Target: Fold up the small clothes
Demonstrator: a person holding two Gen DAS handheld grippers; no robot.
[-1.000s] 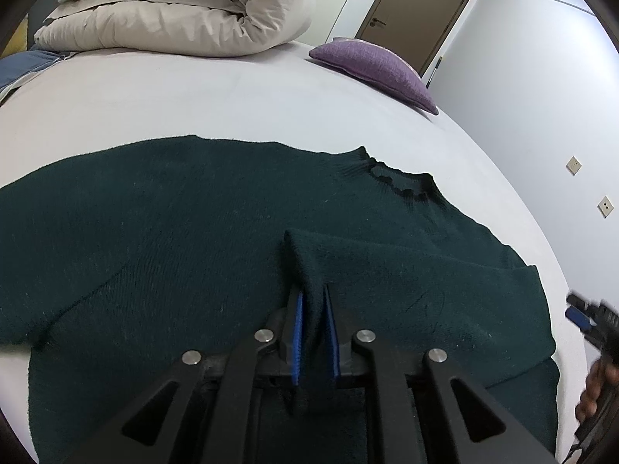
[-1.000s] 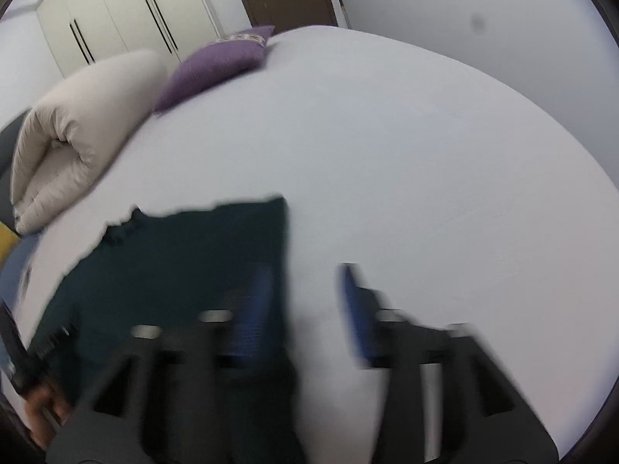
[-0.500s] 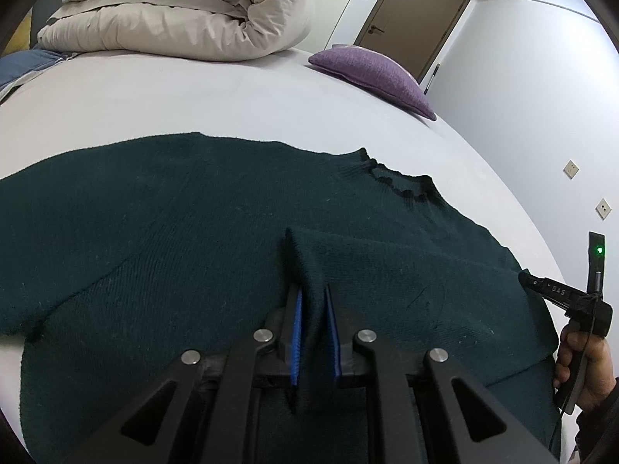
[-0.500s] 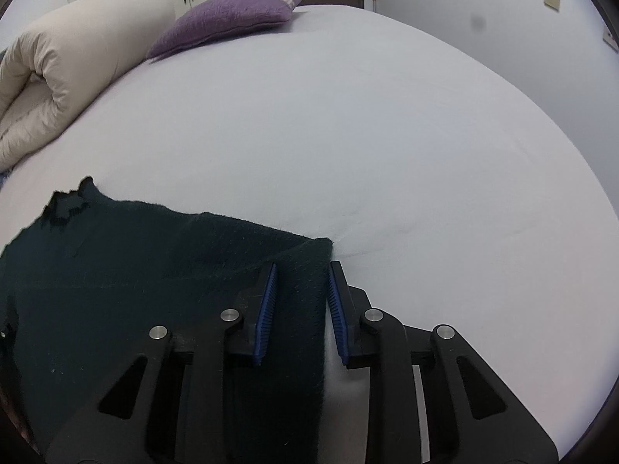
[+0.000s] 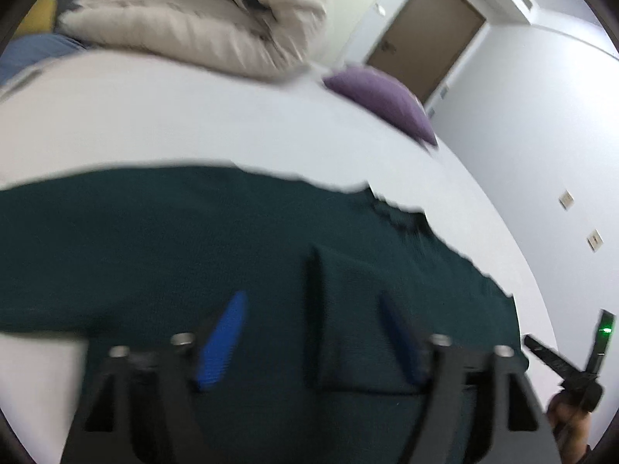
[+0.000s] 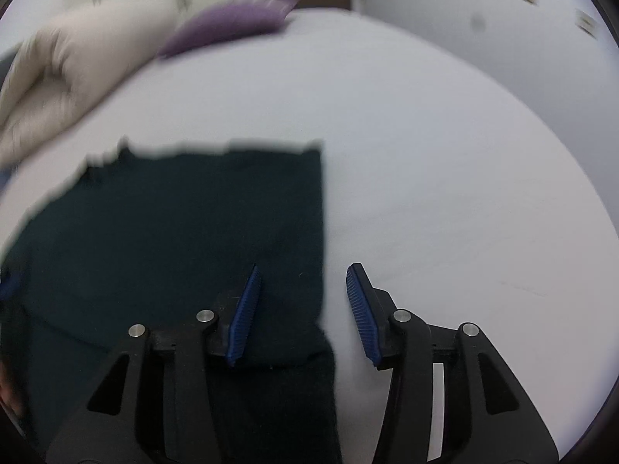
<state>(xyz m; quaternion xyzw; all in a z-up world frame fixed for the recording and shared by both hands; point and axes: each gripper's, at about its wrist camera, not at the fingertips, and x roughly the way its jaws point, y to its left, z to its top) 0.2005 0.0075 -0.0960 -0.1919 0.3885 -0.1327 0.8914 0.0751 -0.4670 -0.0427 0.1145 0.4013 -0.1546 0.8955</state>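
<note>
A dark green knit sweater (image 5: 154, 239) lies flat on the white bed (image 5: 154, 116), its sleeve folded in over the body (image 5: 367, 309). My left gripper (image 5: 313, 332) is open above that folded sleeve, holding nothing. In the right wrist view the sweater (image 6: 174, 232) fills the lower left, with its folded right edge straight. My right gripper (image 6: 301, 309) is open over that edge, its left finger over the cloth and its right finger over bare sheet. Both views are blurred by motion.
A rolled beige duvet (image 5: 201, 19) and a purple pillow (image 5: 383, 96) lie at the far end of the bed. A brown door (image 5: 421, 27) and grey wall stand behind. The other hand-held gripper (image 5: 572, 367) shows at the right edge.
Both grippers have opened and let go of the sweater; half a second ago each was shut on a fold of it. The sleeve now lies flat on the body.
</note>
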